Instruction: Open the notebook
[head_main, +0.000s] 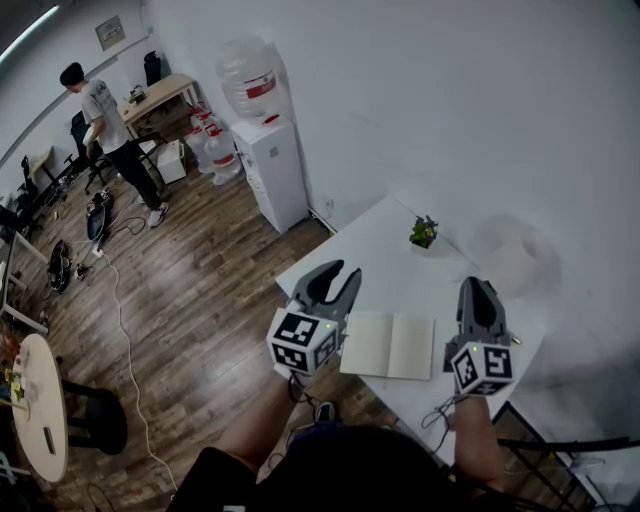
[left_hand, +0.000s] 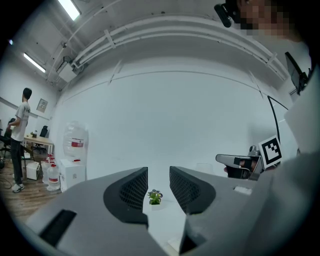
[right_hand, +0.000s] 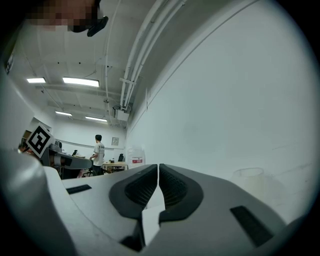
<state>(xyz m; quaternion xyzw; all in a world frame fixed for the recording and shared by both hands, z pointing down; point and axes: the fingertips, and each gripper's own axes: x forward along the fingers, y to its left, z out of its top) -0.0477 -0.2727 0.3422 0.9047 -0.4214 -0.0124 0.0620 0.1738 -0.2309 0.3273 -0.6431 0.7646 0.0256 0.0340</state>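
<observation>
A cream paper notebook (head_main: 388, 346) lies open on the white worktop (head_main: 380, 250) (seemingly done). The left gripper (head_main: 341, 275) has its fingers (left_hand: 130, 192) released, the right gripper (head_main: 478, 287) clenched empty; a careless brush could reclose it.

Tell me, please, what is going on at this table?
A person holds a gripper in each hand over the white table. The notebook lies open and flat between them, and neither seems to touch it. The left gripper has its fingers apart with nothing between them; the right gripper is shut and empty. A small potted plant sits further back.

Grey fingers (head_main: 312, 285), black-and-white marker cubes (head_main: 303, 341)
</observation>
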